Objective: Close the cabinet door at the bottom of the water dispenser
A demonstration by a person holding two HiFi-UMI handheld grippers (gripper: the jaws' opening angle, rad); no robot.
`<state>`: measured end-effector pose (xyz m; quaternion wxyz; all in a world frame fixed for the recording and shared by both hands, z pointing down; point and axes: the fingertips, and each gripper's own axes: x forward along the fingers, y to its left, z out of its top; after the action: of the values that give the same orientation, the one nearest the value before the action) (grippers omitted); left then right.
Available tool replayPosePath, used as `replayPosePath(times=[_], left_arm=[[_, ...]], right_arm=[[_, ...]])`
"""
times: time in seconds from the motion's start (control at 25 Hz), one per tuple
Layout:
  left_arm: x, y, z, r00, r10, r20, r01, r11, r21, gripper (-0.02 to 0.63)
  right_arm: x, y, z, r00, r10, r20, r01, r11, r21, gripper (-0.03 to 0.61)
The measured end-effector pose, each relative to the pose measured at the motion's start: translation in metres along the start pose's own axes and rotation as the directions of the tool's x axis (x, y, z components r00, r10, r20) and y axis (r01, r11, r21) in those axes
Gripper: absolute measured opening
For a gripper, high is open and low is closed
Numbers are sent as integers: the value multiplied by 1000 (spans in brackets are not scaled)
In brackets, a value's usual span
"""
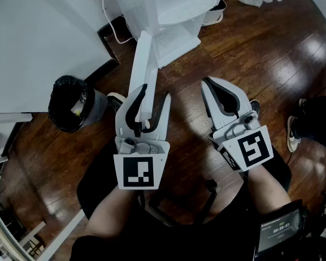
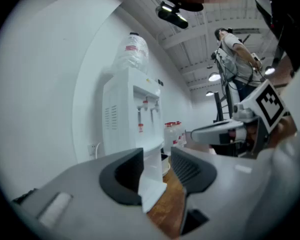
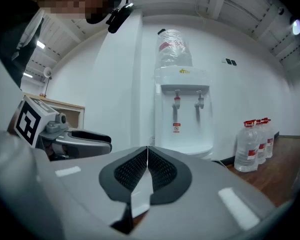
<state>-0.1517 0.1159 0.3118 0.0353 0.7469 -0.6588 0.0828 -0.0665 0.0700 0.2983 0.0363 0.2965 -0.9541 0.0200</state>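
The white water dispenser (image 1: 168,4) stands at the top of the head view, and it also shows in the left gripper view (image 2: 132,114) and the right gripper view (image 3: 182,114). Its bottom cabinet door (image 1: 143,64) is swung wide open towards me. My left gripper (image 1: 154,95) has its jaws either side of the door's free edge (image 2: 151,184). The edge lies against the left pad, and floor shows between it and the right pad. My right gripper (image 1: 207,82) floats right of the door, shut and empty, with its pads (image 3: 160,166) meeting.
A black bin with a bag (image 1: 70,102) stands on the wooden floor left of the door. A white cable (image 1: 111,20) runs along the wall. Water bottles (image 3: 255,144) stand right of the dispenser. A person's shoe (image 1: 293,135) is at the right edge.
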Motion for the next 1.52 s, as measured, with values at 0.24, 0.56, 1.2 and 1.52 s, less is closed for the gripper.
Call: replayPosePath(times=[0.24, 0.56, 1.2, 1.52], left_arm=[[2, 32, -49, 978, 145, -148, -137, 989, 63, 336], [-5, 48, -142, 866, 146, -479, -226, 968, -114, 405], [12, -23, -156, 821, -53, -569, 11, 997, -77, 388], [31, -82, -149, 797, -219, -564, 206, 975, -87, 398]], right_arm=[[-1, -2, -2, 1000, 1, -4, -1, 1000, 5, 6], [0, -6, 0, 1000, -1, 2, 1, 1000, 30, 6], [-3, -10, -4, 1000, 25, -19, -24, 999, 39, 6], [-6, -12, -22, 991, 71, -110, -68, 997, 29, 6]])
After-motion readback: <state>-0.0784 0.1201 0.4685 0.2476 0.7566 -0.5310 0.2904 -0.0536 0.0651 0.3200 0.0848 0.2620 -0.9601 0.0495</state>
